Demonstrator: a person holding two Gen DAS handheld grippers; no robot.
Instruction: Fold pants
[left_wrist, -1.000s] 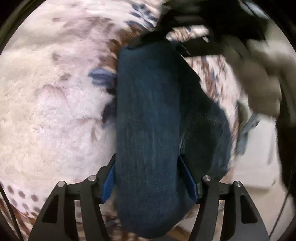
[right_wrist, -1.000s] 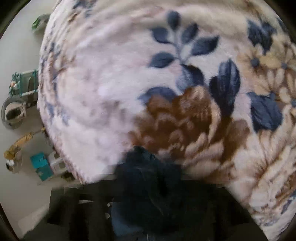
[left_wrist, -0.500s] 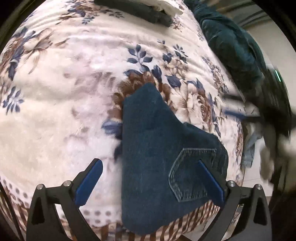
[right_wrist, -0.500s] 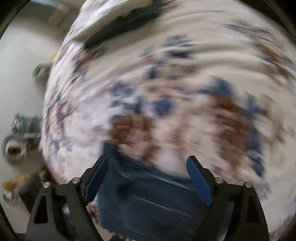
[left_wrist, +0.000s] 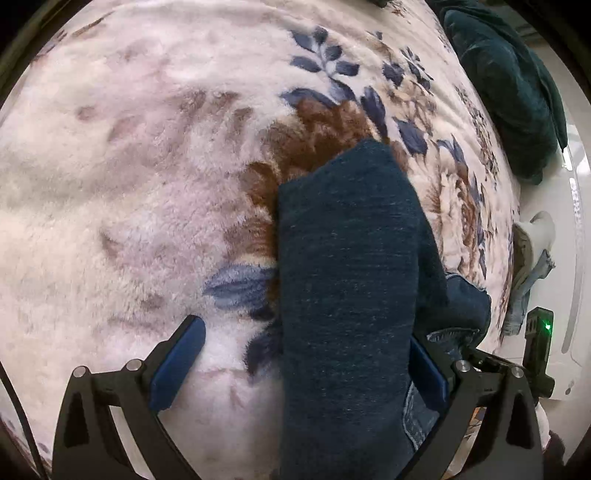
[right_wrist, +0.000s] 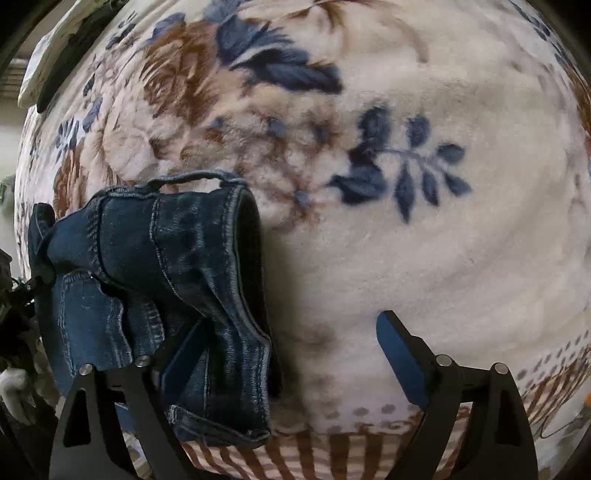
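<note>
The left gripper has its blue fingers spread wide and pinching nothing; the folded pants lie between them, the denim hard against the right-hand pad, the other pad apart from it over bare blanket; the right gripper is likewise spread and empty, its left finger tucked beside the waistband, the other over open pile. The bundle sits near the bed's striped near edge, waistband and pocket bunched, a belt loop standing up. To do this step well, I judge, close on the thick waistband layers squarely; then square the stack, keeping the bundle back from the edge so nothing slides off.
</note>
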